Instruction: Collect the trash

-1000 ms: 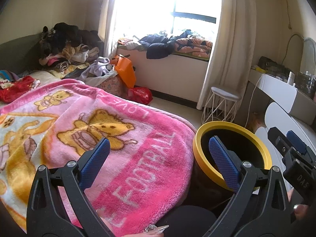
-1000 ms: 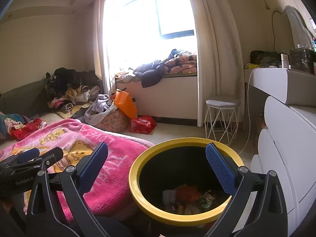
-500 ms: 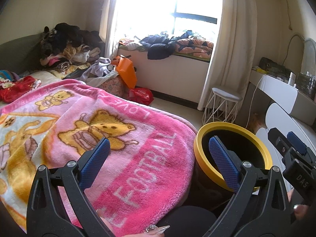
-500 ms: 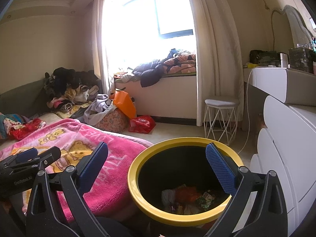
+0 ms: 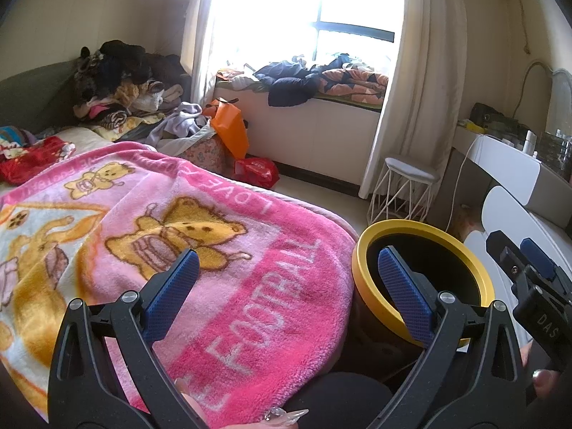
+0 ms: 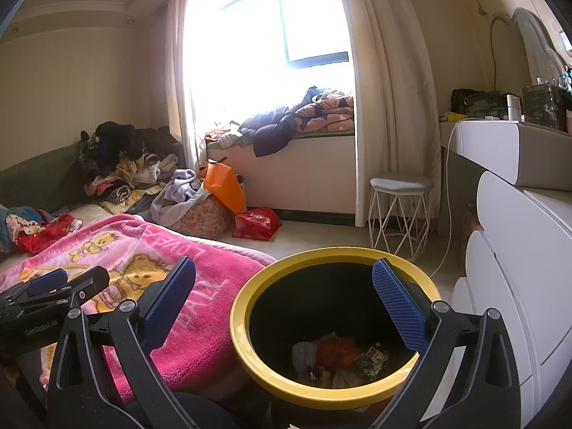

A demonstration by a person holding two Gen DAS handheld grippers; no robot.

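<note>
Beside the bed, we are looking down into the trash bin [image 6: 246, 325], black inside with a yellow rim, standing on the floor between the bed and the white drawers [image 6: 518, 286]. Collected trash [image 6: 339, 357] is lying at its bottom: a white wad, something red, a green printed wrapper, more scraps we are not making out. Our right tongs [image 6: 284, 298] are hovering right over the bin mouth, spread wide and carrying nothing. Our left tongs [image 5: 287, 284] are hovering over the edge of the pink blanket [image 5: 214, 250], also spread wide and empty, with one blue pad showing against the bin opening.

Judging the step: we are sitting between pieces, both tongs free, bin partly filled, so we are likely scanning for the next item. No loose trash is showing on the blanket near us.

Further out, a red plastic bag [image 6: 257, 222] is lying on the floor below the window seat, next to an orange bag [image 6: 225, 186] leaning on a floral bundle; whether either counts as trash we cannot tell. Clothes [image 6: 118, 164] are piling up at the far end of the bed, and a white wire stool [image 6: 400, 211] is standing by the curtain.

Next move, as we are judging it: swinging one tongs away from the bin toward a clear piece of litter, keeping it spread until the piece sits between the pads, avoiding snagging the fleece.
</note>
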